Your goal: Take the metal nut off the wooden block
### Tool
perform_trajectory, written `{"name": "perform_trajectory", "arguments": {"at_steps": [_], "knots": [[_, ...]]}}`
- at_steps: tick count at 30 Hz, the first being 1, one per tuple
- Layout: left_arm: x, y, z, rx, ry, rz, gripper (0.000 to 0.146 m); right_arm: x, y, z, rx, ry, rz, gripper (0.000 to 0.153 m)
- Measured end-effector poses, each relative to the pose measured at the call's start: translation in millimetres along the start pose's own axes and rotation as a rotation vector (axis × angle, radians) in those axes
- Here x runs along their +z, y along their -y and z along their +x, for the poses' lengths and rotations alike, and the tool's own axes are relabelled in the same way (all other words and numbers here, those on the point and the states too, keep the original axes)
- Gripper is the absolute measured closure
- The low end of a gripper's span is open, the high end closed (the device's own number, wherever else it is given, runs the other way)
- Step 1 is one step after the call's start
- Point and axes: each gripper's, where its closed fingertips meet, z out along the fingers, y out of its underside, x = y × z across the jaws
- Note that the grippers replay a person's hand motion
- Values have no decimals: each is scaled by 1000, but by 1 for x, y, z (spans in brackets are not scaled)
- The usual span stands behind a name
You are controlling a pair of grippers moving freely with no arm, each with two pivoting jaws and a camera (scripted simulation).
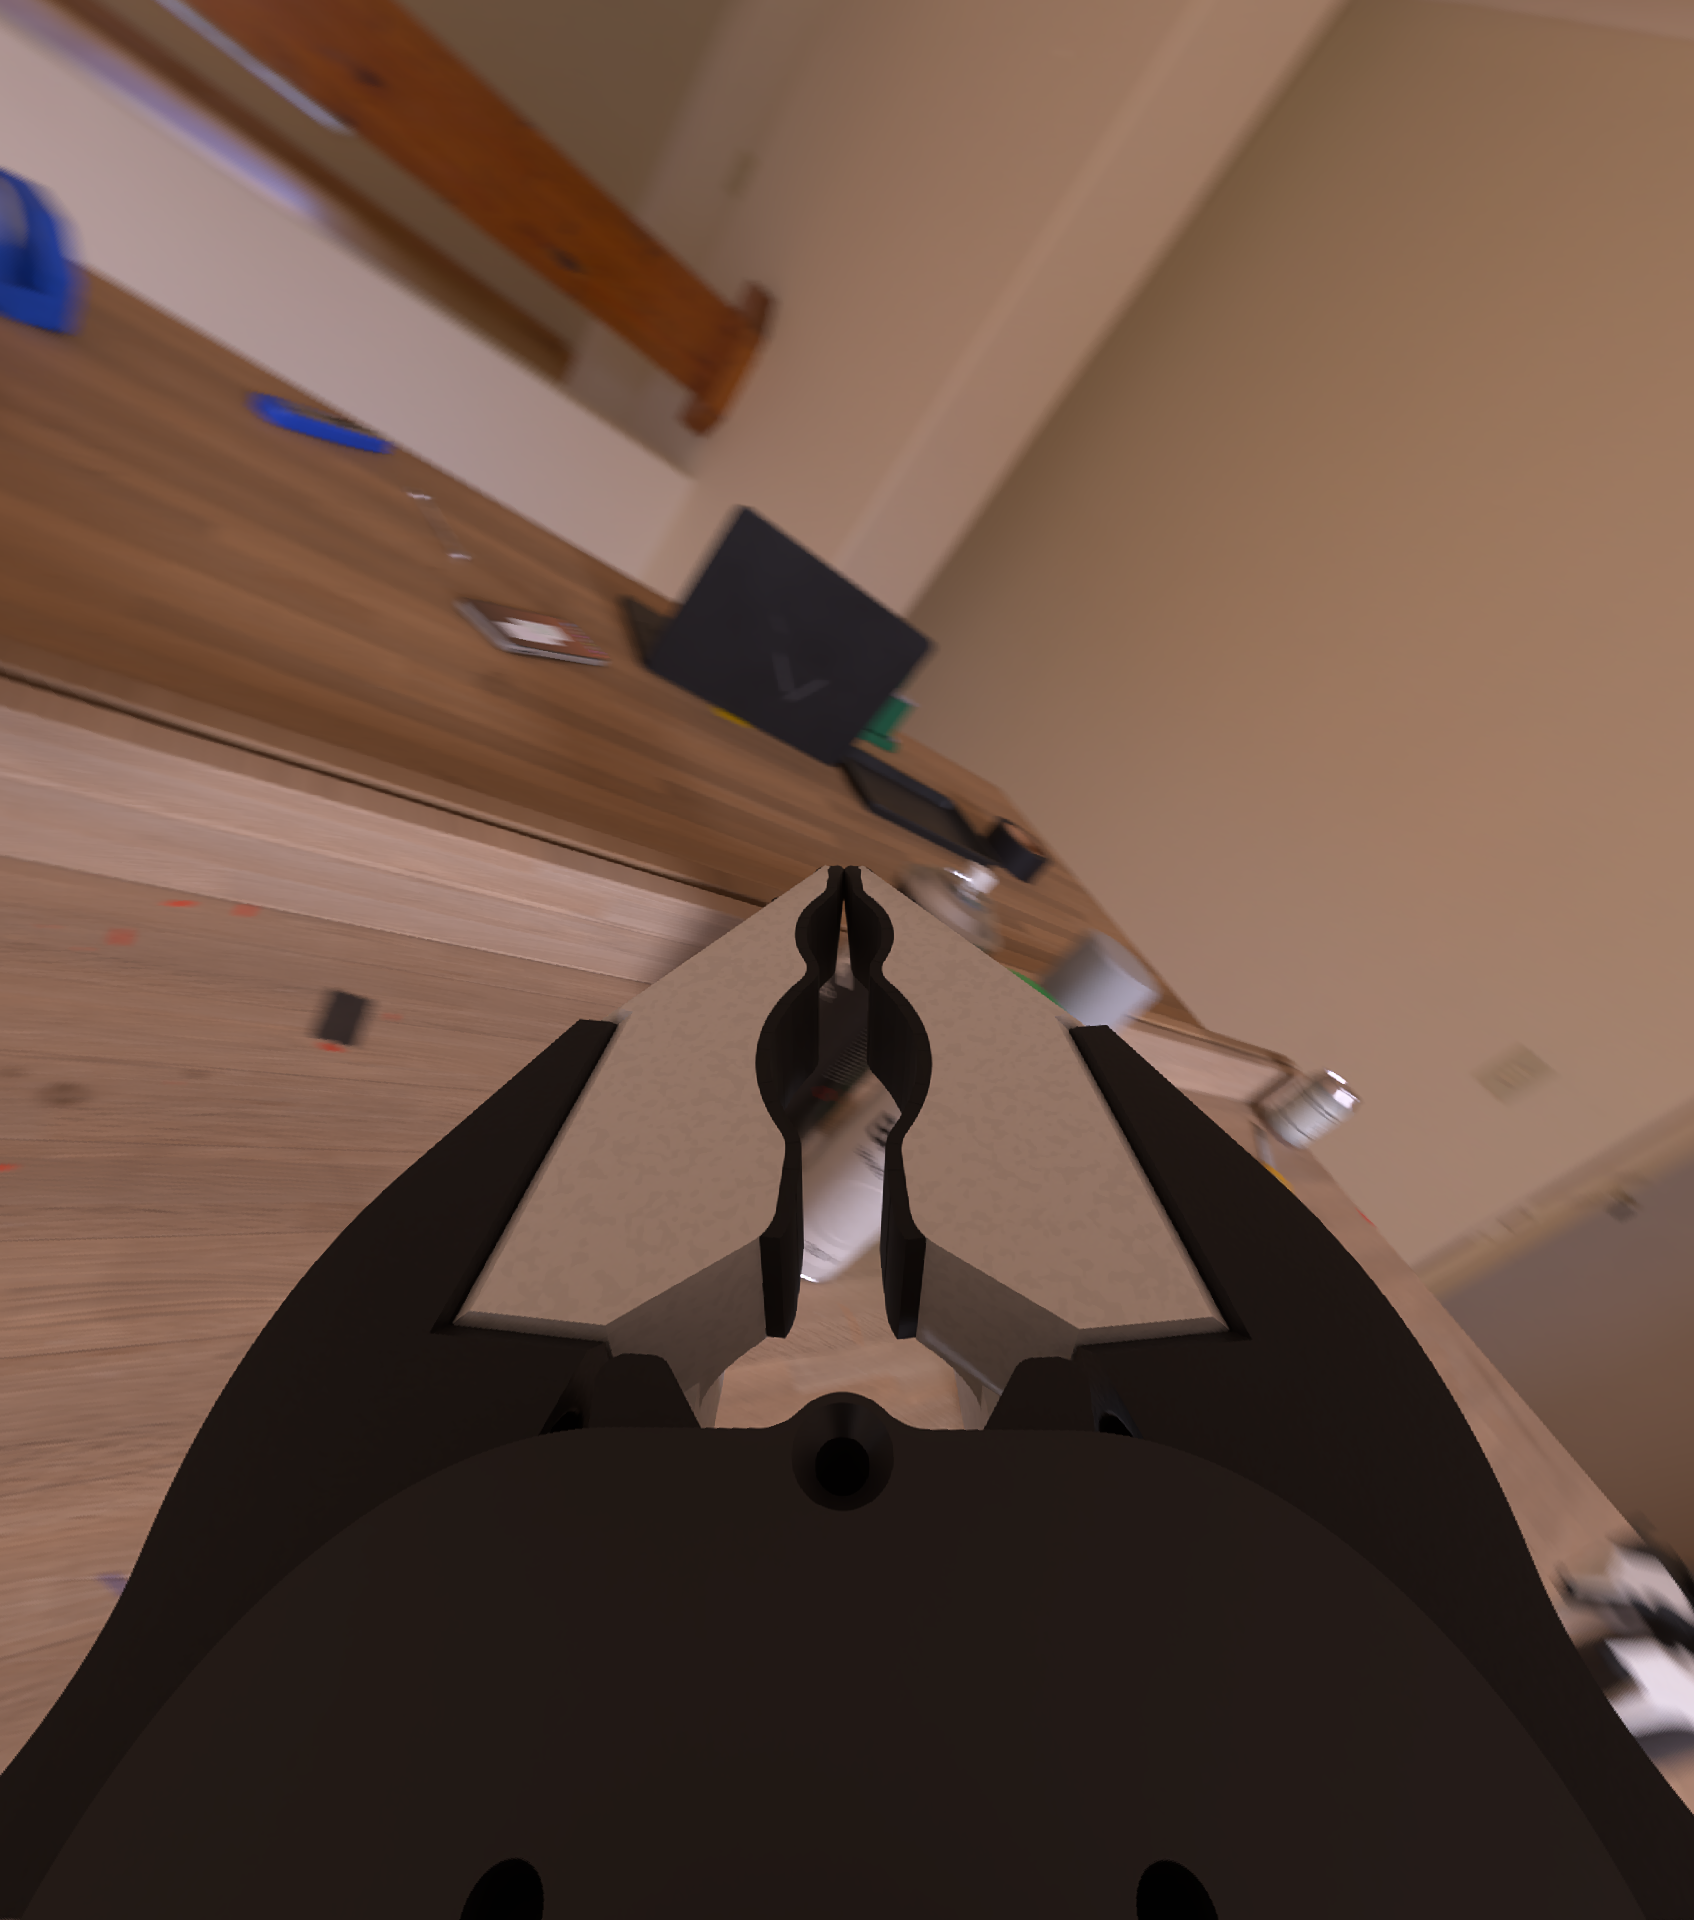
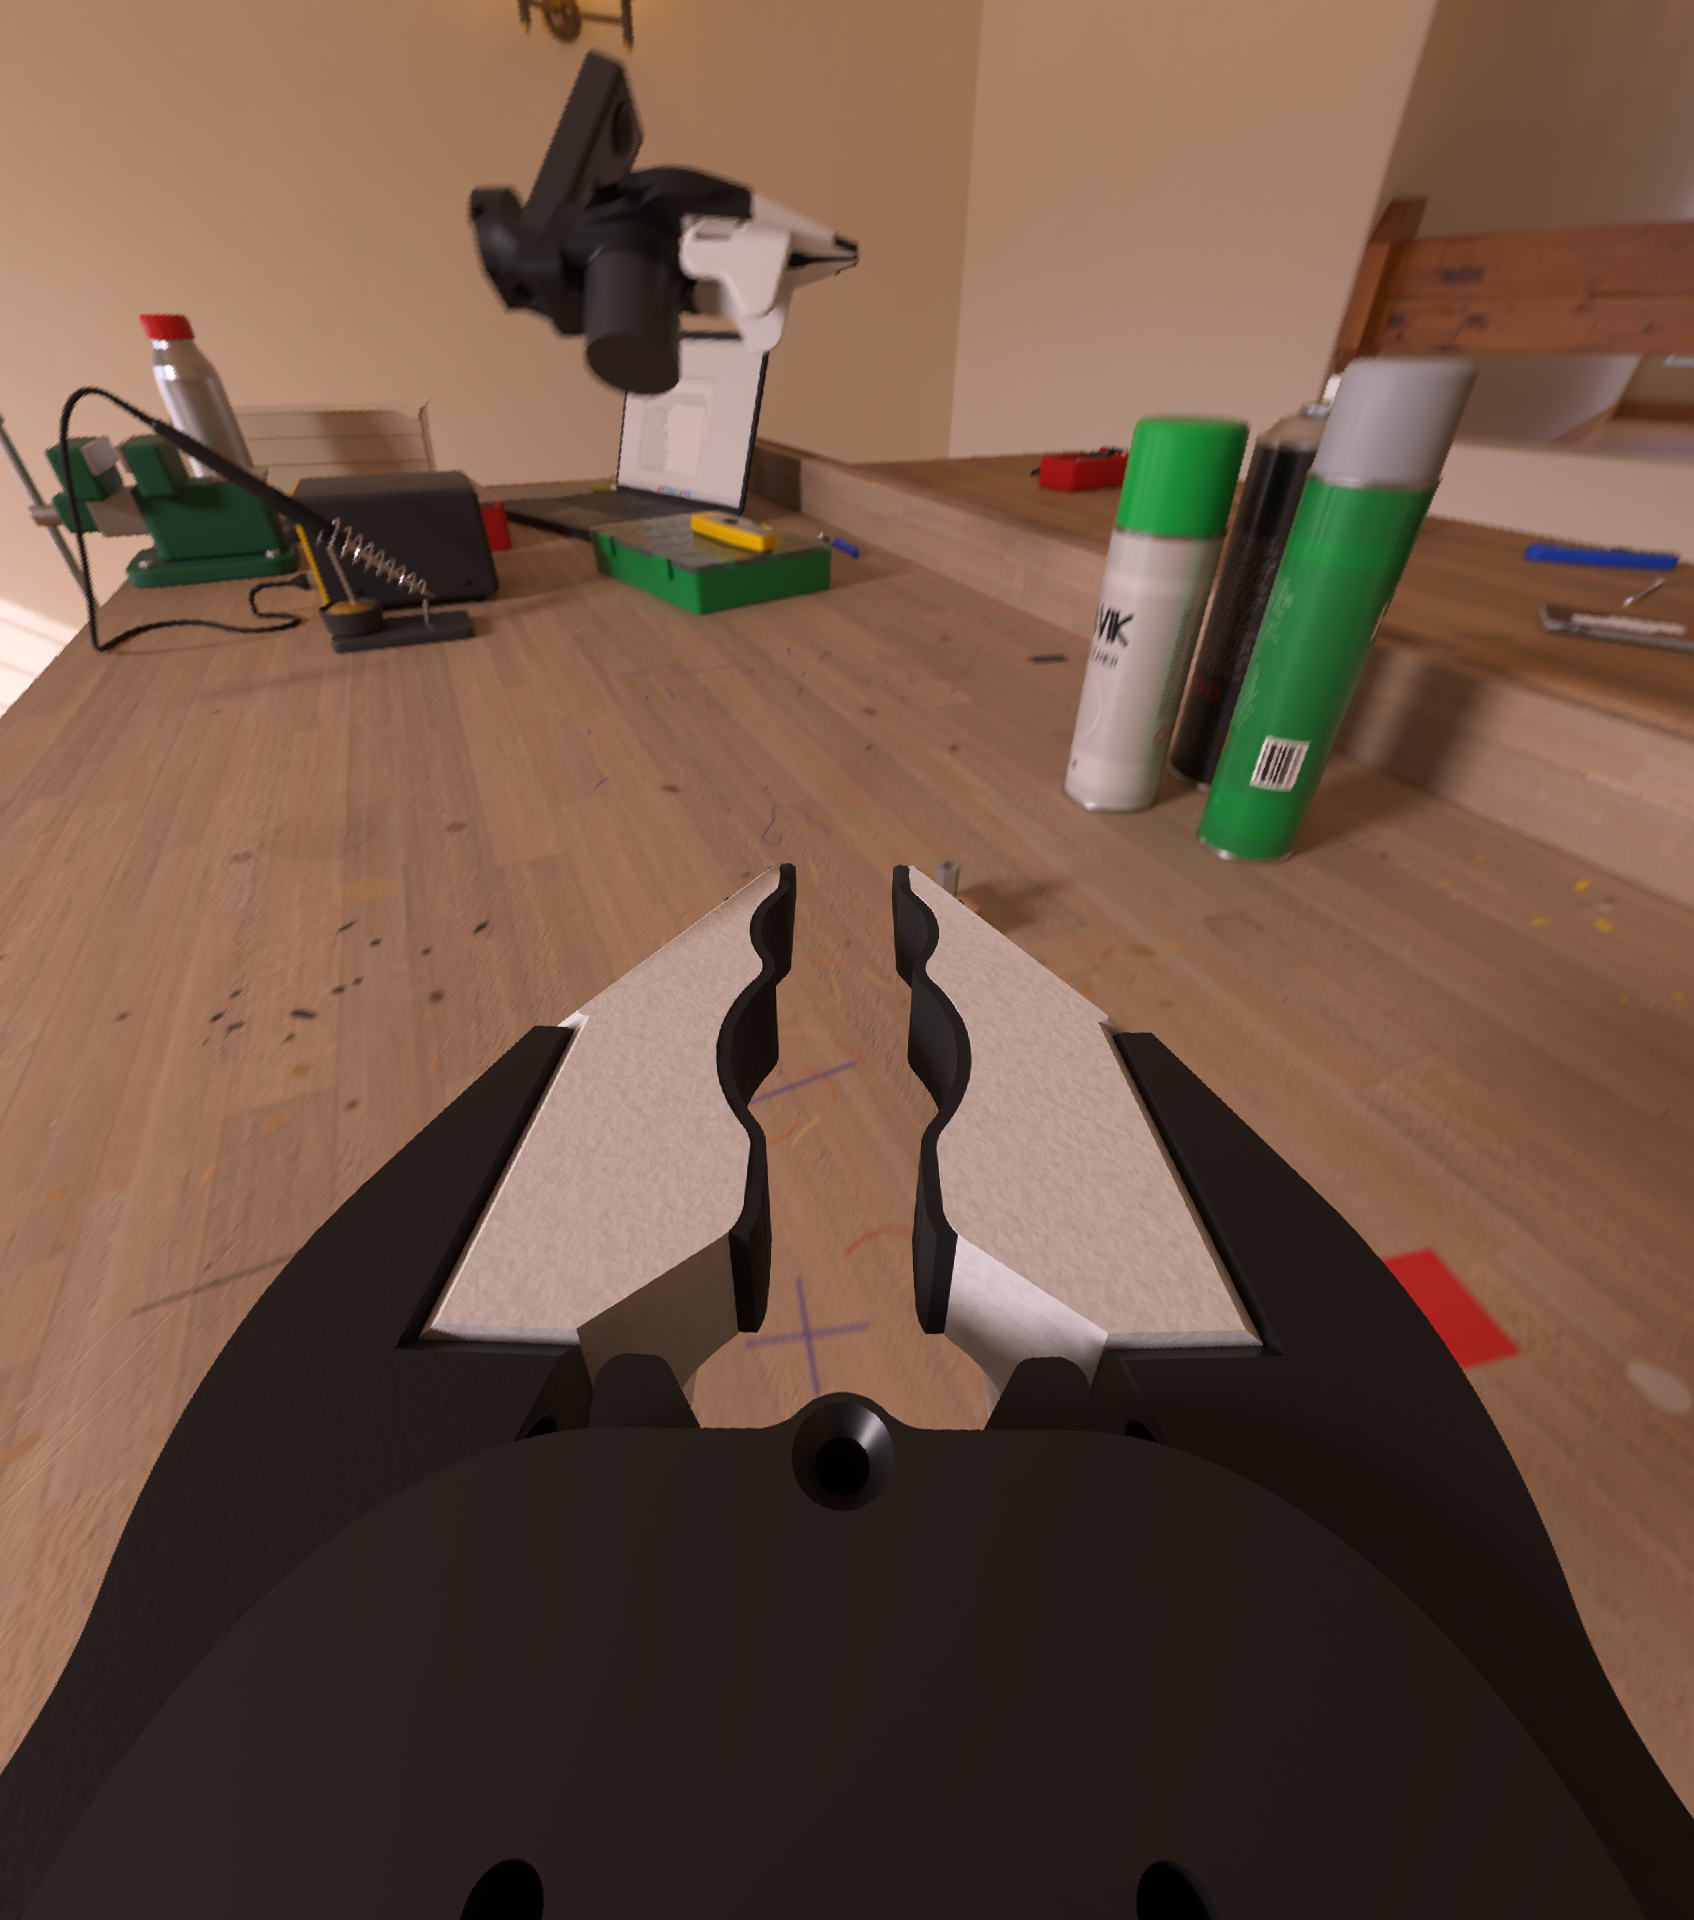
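Approach step, nothing grasped yet. Right tool [image 2: 843, 883] partly open, empty, low over desk [image 2: 407, 935]. Nut [image 2: 949, 871] on small wooden block [image 2: 976, 900], just beyond right fingertip, mostly hidden. Left tool [image 1: 844, 878] closed, empty, raised, well away. Next, imo: shift right tool rightwards, straddle nut, close, lift straight up.

Left hand-held gripper [image 1: 844, 875] tilted, fingertips together; right hand-held gripper [image 2: 844, 883] parted.

Each gripper, left [image 1: 844, 875] and right [image 2: 843, 883], is built from a rounded black body, pale grey wedge fingers lined with wavy black pads, and one screw hole at 6 o'clock of the fingers.
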Motion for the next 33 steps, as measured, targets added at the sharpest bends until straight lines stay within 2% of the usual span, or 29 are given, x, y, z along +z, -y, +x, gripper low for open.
{"name": "perform_trajectory", "arguments": {"at_steps": [4, 7, 10, 13, 16, 18, 20, 24, 27, 30, 33], "knots": [[26, 37, -81, -45, 215, -11, 146, -18, -24, -3, 50, -8, -39, 134], [49, 44, -136, -94, 334, -51, 146, -25, -33, 1, 150, -24, -21, 134], [79, 32, -175, -124, 397, -133, 146, -25, -40, 8, 224, -50, -13, 134], [108, 5, -204, -128, 431, -294, 146, -22, -45, 14, 256, -67, -29, 134], [124, -14, -228, -103, 497, -392, 146, -17, -46, 18, 274, -60, -40, 134], [129, -15, -236, -58, 520, -418, 136, -13, -46, 18, 274, -43, -52, 134], [129, -8, -238, 25, 548, -430, 118, -11, -48, 17, 249, -36, -73, 134], [122, 15, -215, 205, 566, -437, 83, -8, -50, 12, 203, -8, -104, 134], [117, 30, -168, 344, 487, -424, 78, -5, -51, 5, 169, 12, -108, 134], [113, 12, -85, 458, 277, -483, 76, -3, -51, -3, 134, 36, -104, 133], [88, -56, 27, 604, -33, -616, 79, -2, -55, -10, 103, 56, -116, 133]]}}
